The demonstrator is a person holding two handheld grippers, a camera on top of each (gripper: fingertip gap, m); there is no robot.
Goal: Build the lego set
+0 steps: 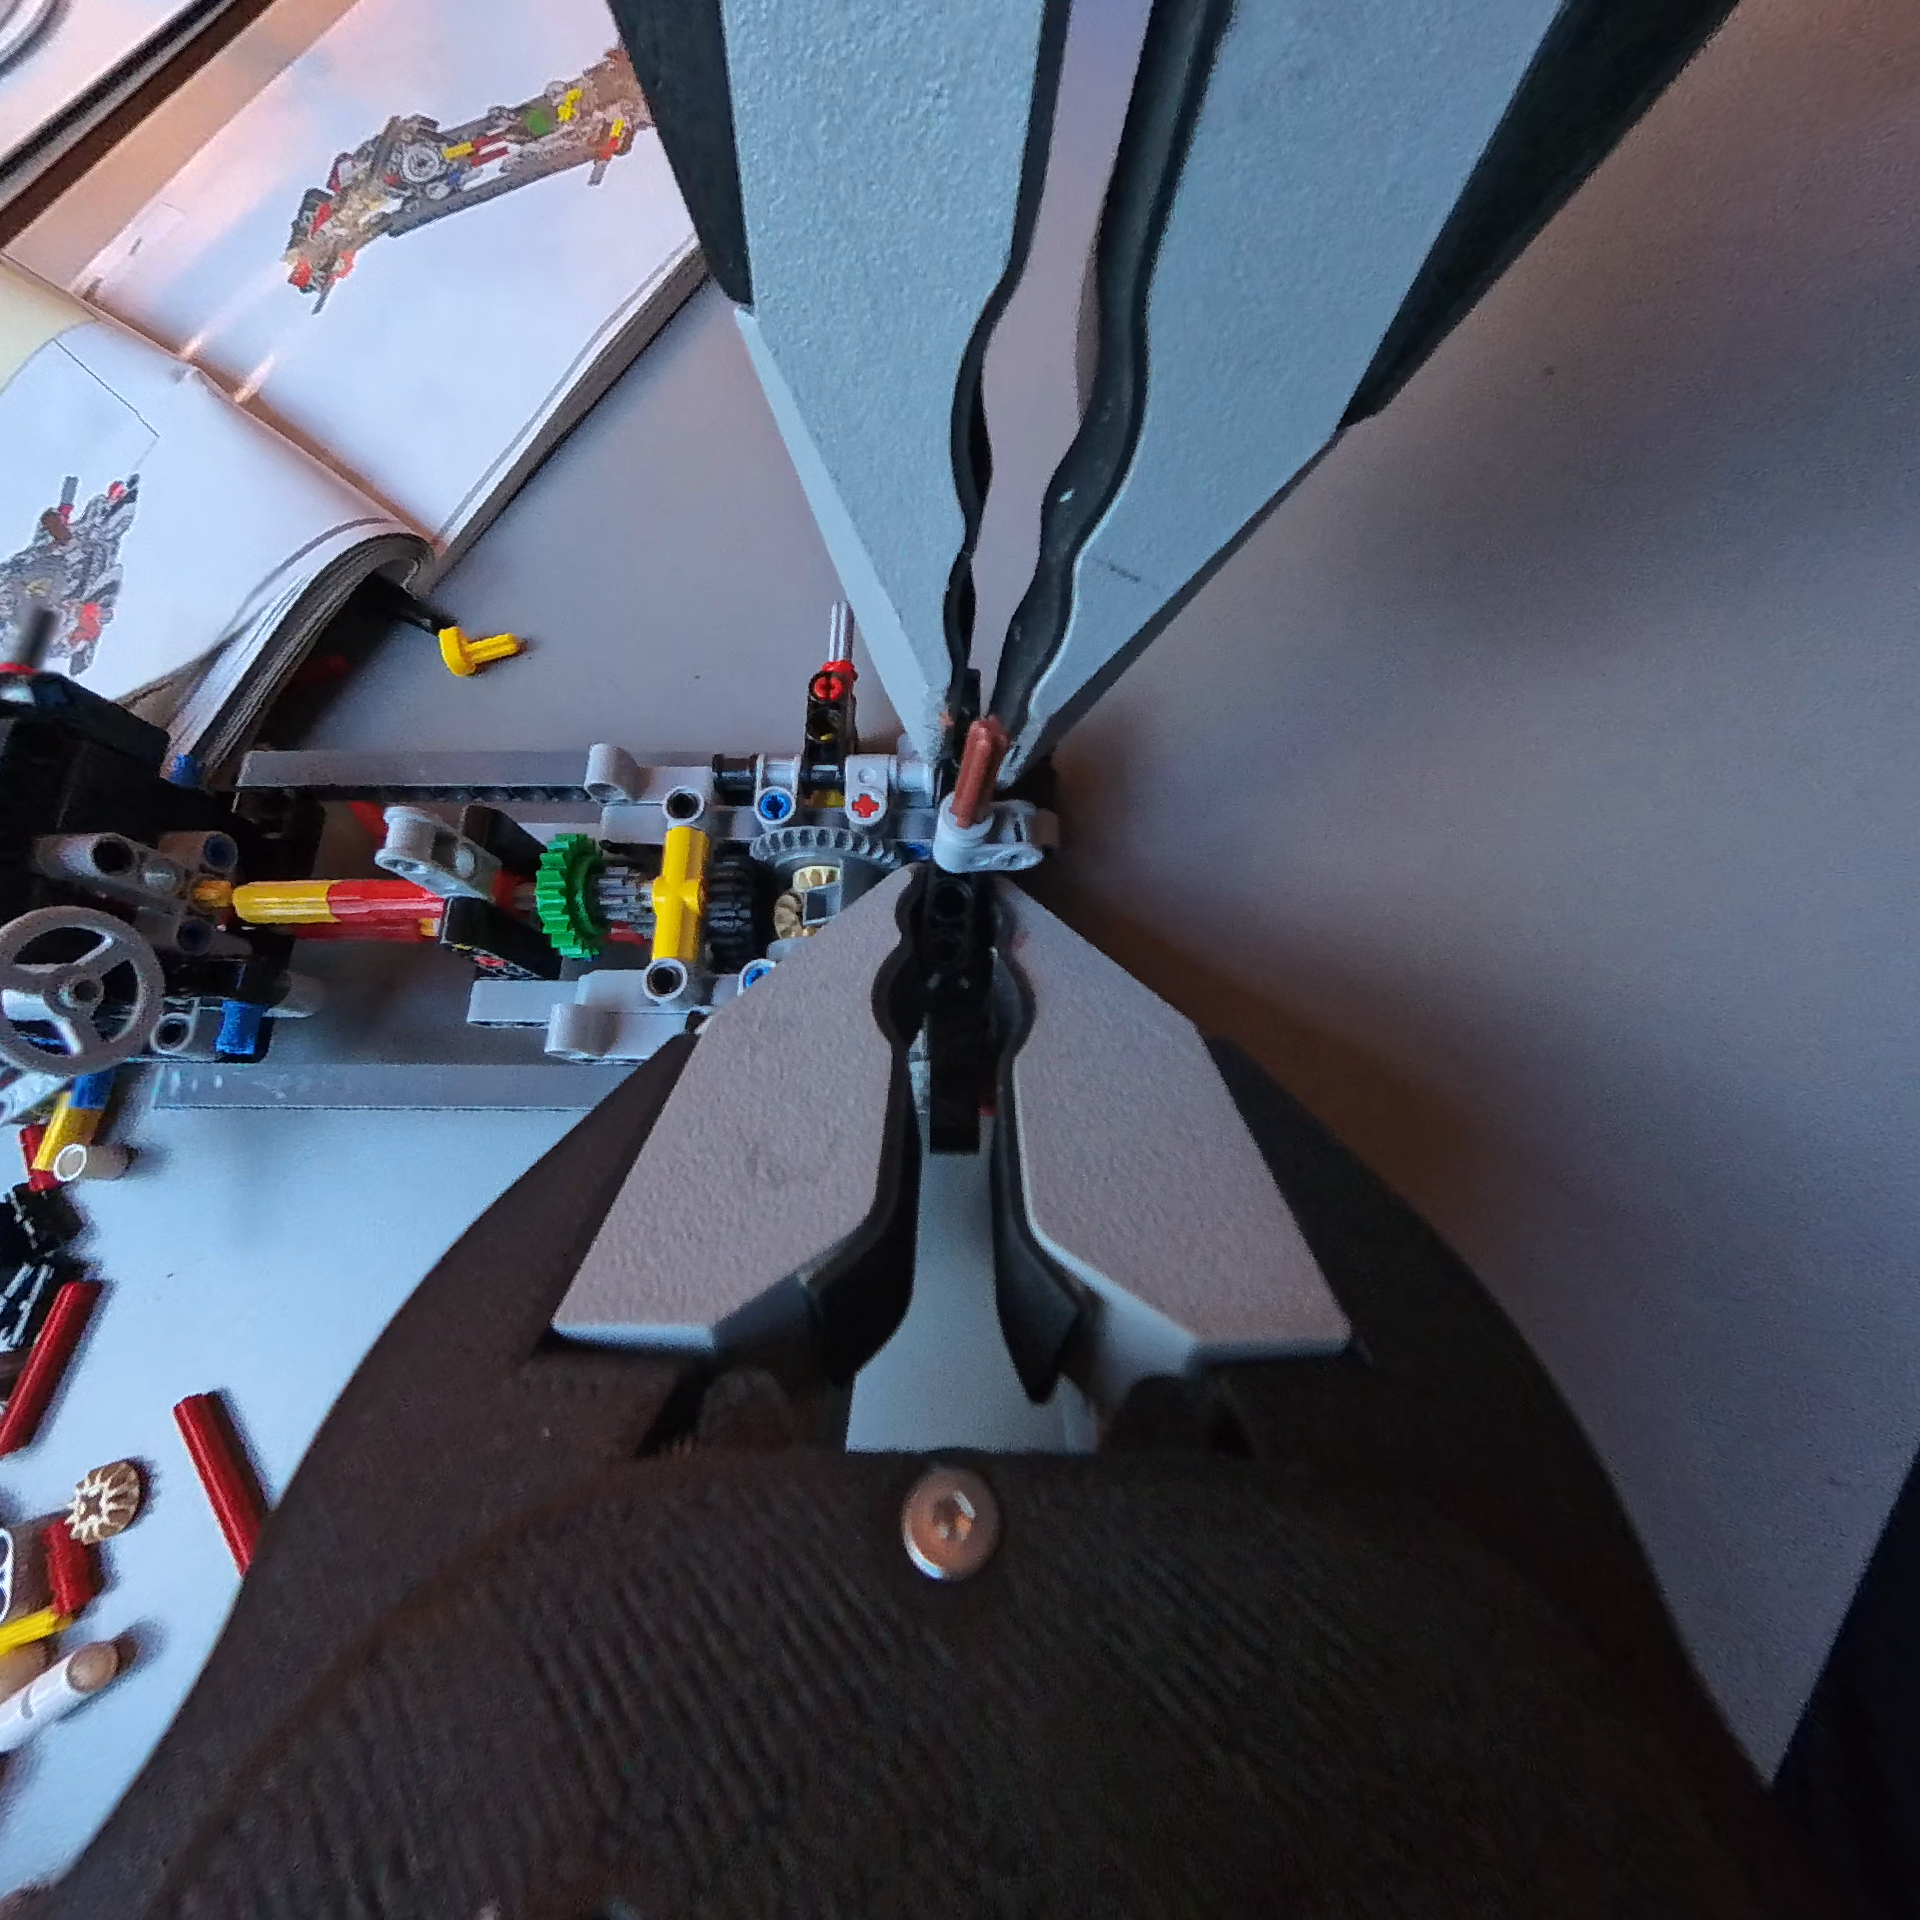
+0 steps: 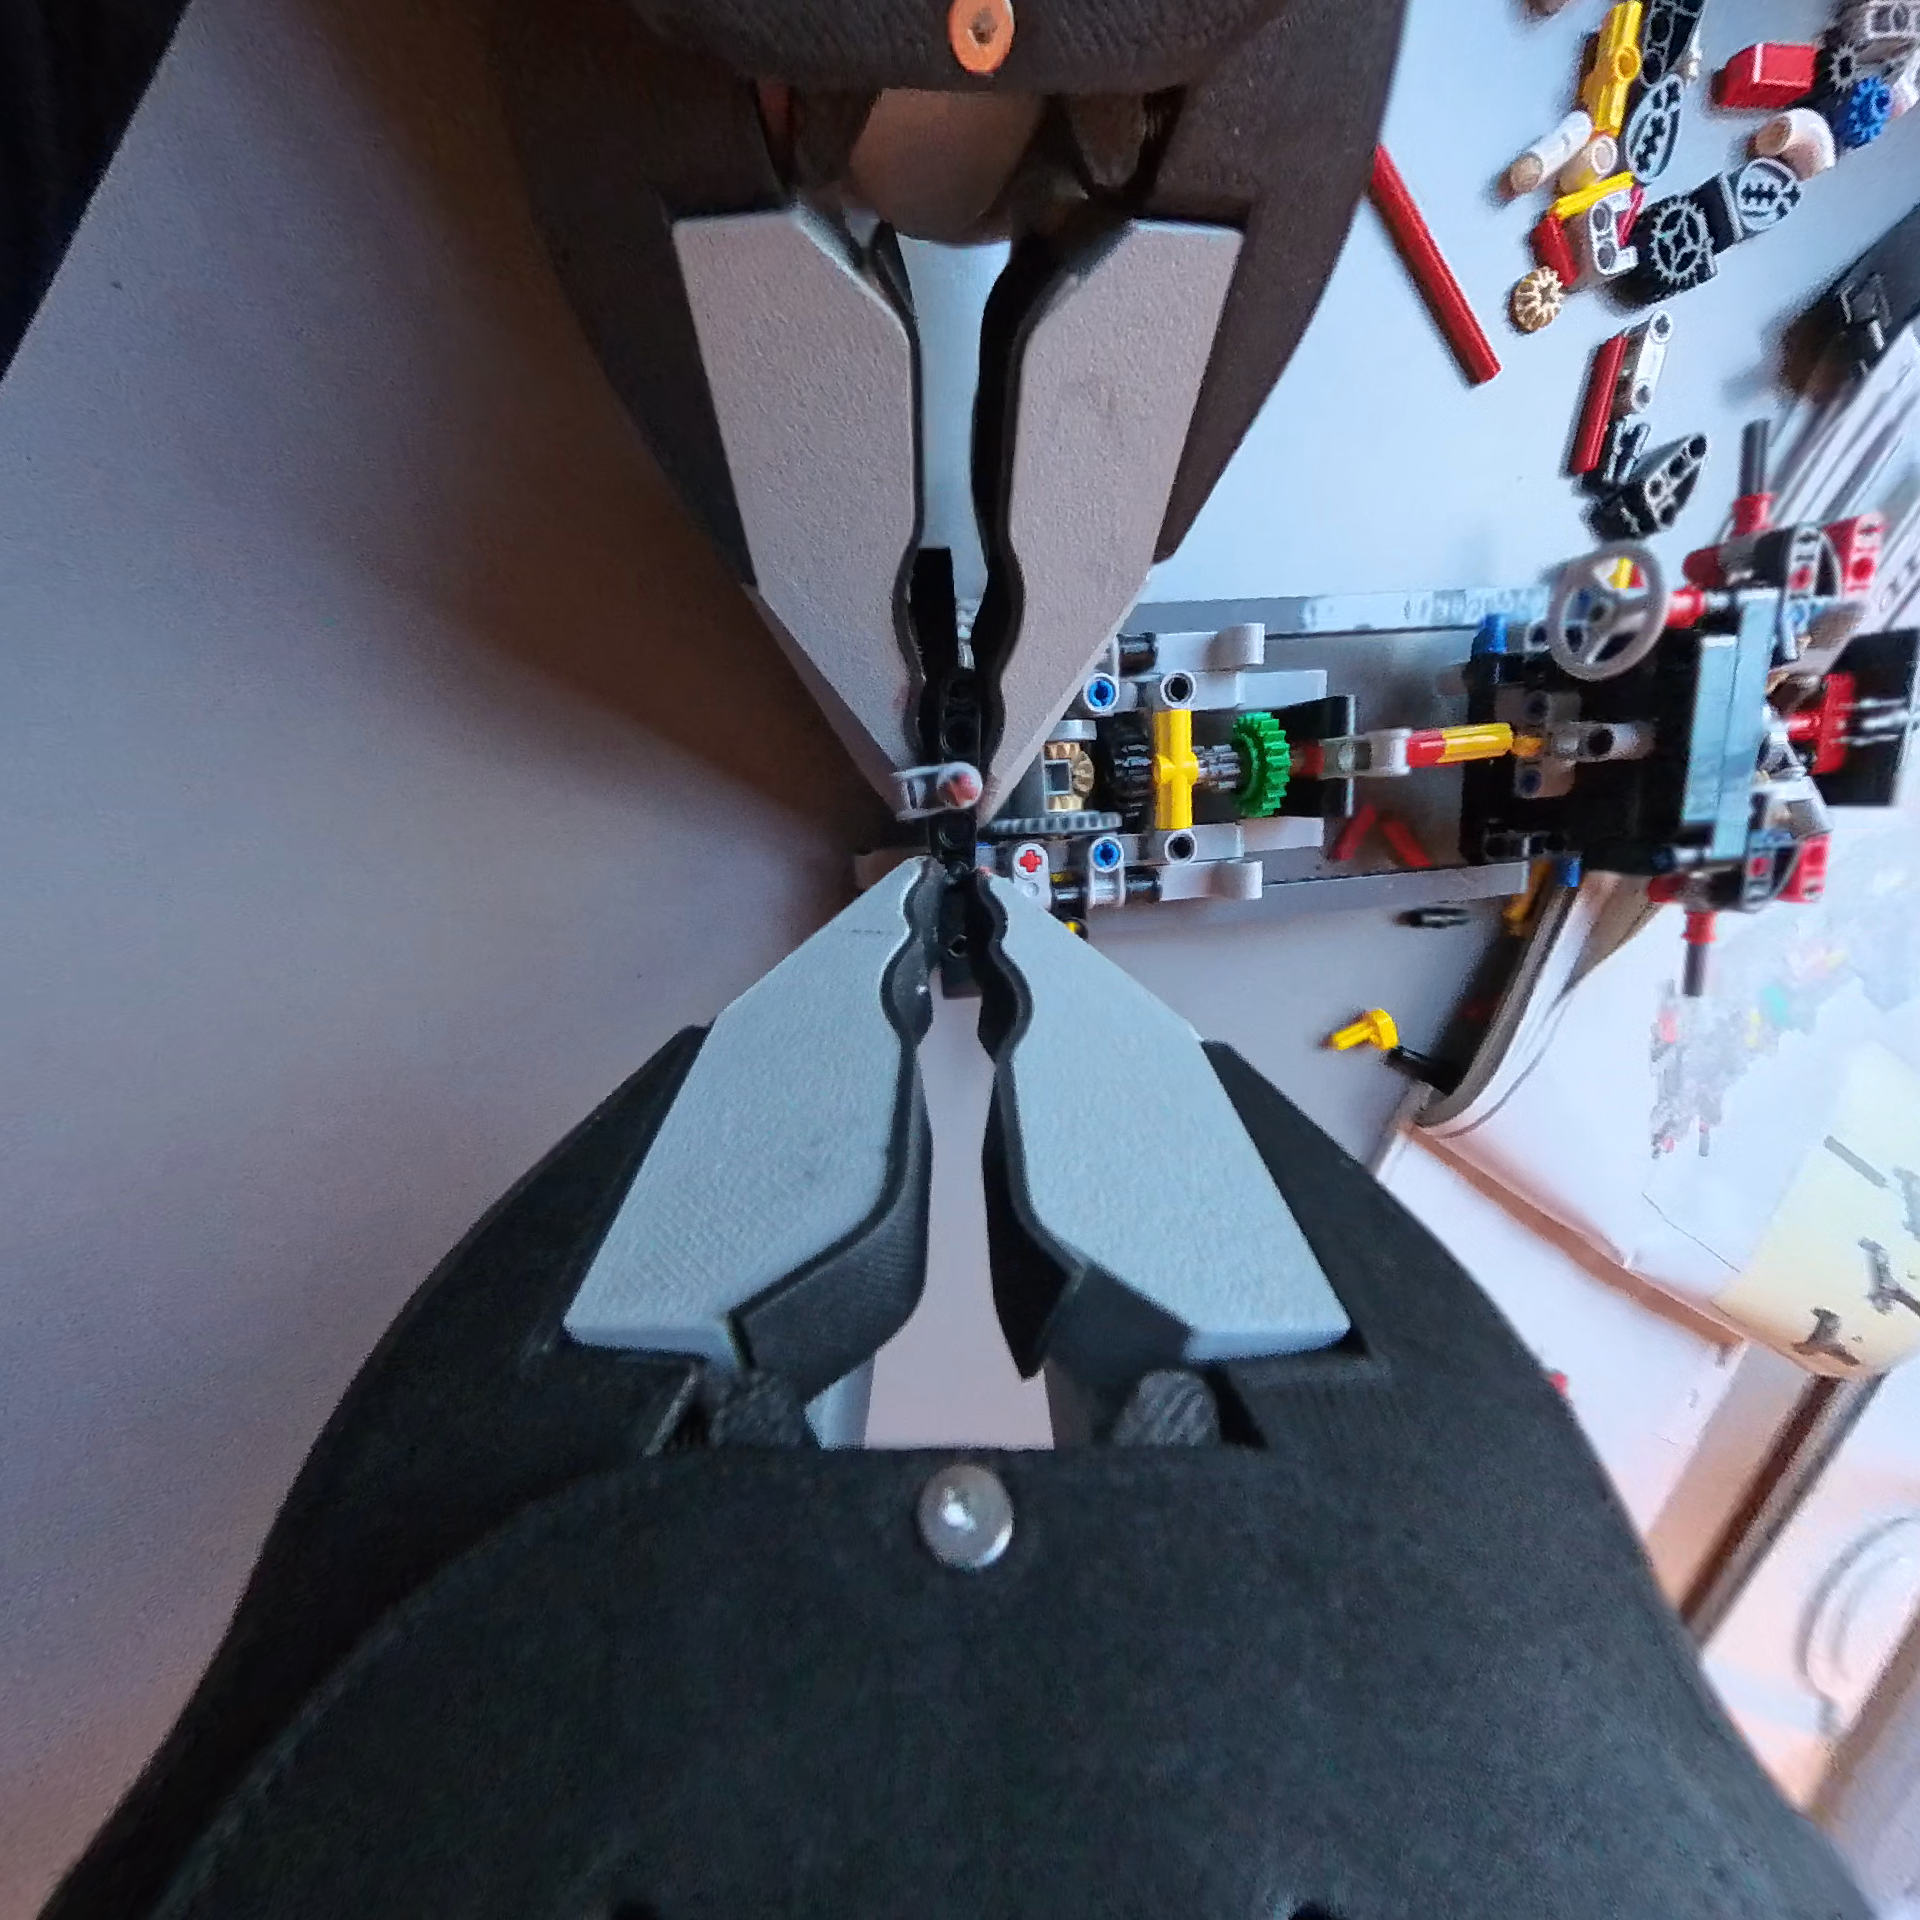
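A long brick-built chassis (image 1: 665,894) with gears lies on the grey table (image 1: 1507,727). A black holed beam (image 1: 948,935) runs across its near end. My left gripper (image 1: 951,896) is shut on one end of this beam. My right gripper (image 2: 951,885) is shut on the other end of the same beam (image 2: 954,951) and faces the left one tip to tip. Between the two tips a brown axle (image 1: 979,774) stands in a light grey connector (image 1: 992,840); it also shows end-on in the right wrist view (image 2: 956,787). Neither gripper holds the axle.
An open instruction booklet (image 1: 343,343) lies beyond the chassis. A yellow pin (image 1: 473,649) lies by the booklet. Loose parts, among them red axles (image 1: 218,1475), are scattered beside the model's steering-wheel (image 1: 78,987) end. More loose pieces (image 2: 1662,156) show in the right wrist view. The tips of both grippers are at nearly the same place. Left tips and right tips are each some 12 cm from the yellow pin (image 1: 473,649). Seen from the right wrist view (image 2: 1368,1032) as well.
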